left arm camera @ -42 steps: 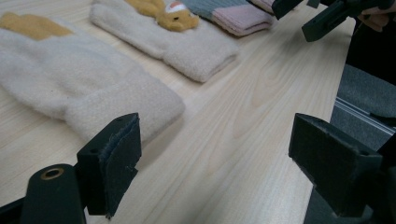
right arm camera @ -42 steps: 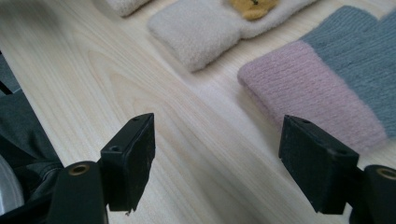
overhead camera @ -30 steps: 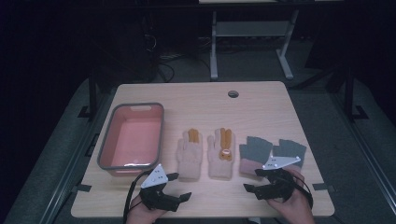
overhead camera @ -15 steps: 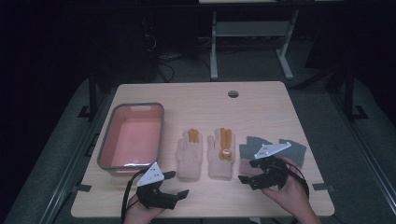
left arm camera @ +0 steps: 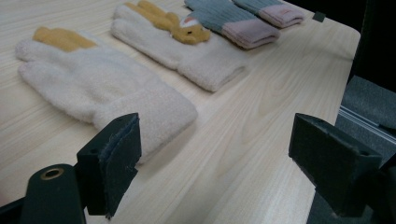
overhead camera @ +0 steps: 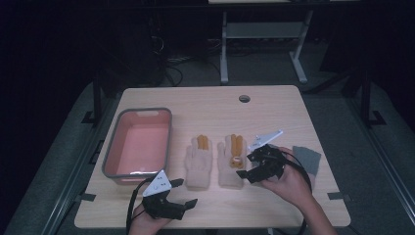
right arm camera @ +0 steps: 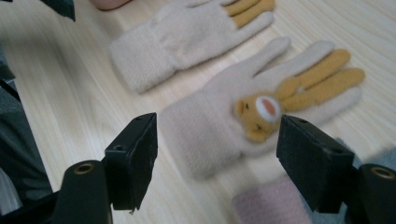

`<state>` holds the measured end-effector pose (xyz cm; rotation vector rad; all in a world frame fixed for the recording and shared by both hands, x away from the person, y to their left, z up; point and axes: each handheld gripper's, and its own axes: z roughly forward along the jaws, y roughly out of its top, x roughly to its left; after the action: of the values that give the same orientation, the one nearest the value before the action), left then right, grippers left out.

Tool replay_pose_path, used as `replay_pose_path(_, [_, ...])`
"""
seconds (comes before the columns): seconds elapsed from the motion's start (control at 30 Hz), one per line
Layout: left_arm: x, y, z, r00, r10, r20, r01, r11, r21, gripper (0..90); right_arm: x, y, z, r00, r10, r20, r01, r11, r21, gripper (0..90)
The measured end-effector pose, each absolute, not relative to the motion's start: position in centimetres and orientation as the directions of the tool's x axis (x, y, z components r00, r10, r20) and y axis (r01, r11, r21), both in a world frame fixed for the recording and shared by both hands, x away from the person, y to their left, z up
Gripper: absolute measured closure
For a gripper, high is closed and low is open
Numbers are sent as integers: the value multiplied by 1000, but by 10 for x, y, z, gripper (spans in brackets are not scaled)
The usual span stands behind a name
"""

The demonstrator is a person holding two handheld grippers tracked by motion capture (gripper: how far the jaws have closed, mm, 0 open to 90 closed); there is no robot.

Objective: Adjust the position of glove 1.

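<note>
Two cream gloves lie side by side mid-table: a plain one with orange fingers [overhead camera: 198, 161] and one with a bear face [overhead camera: 232, 159]. My left gripper [overhead camera: 185, 192] rests open near the front edge, just below the plain glove [left arm camera: 93, 88], whose cuff lies ahead of its left pad [left arm camera: 116, 163]. My right gripper [overhead camera: 245, 165] hovers open at the bear glove's right side. In the right gripper view the bear glove [right arm camera: 243, 121] lies between and beyond the wide-apart jaws, touching neither. Nothing is held by either gripper.
A pink tray [overhead camera: 111, 156] with a grey rim stands at the left. Grey gloves with pink cuffs [overhead camera: 306, 159] lie at the right, partly hidden by my right hand. The table has a cable hole [overhead camera: 244, 98] near its far edge.
My right gripper has moved left and forward, from over the grey gloves to beside the bear glove. The left gripper has barely shifted.
</note>
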<state>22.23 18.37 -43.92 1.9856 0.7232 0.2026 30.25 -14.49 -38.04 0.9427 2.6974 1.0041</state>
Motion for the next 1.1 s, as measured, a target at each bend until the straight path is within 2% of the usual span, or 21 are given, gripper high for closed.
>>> replay_pose_path(0.23, [224, 183, -439, 809, 565, -163, 411, -343, 845, 170, 320, -141, -379, -792, 595, 134, 541, 583, 606, 305])
replay_pose_path(0.53, [223, 181, -439, 814, 560, -156, 402, -349, 847, 170, 336, -126, -375, -802, 589, 103, 527, 615, 586, 309])
replay_pose_path(1.1, [222, 183, -438, 814, 559, -159, 403, -344, 848, 170, 360, -119, -390, -789, 602, 121, 567, 637, 523, 327])
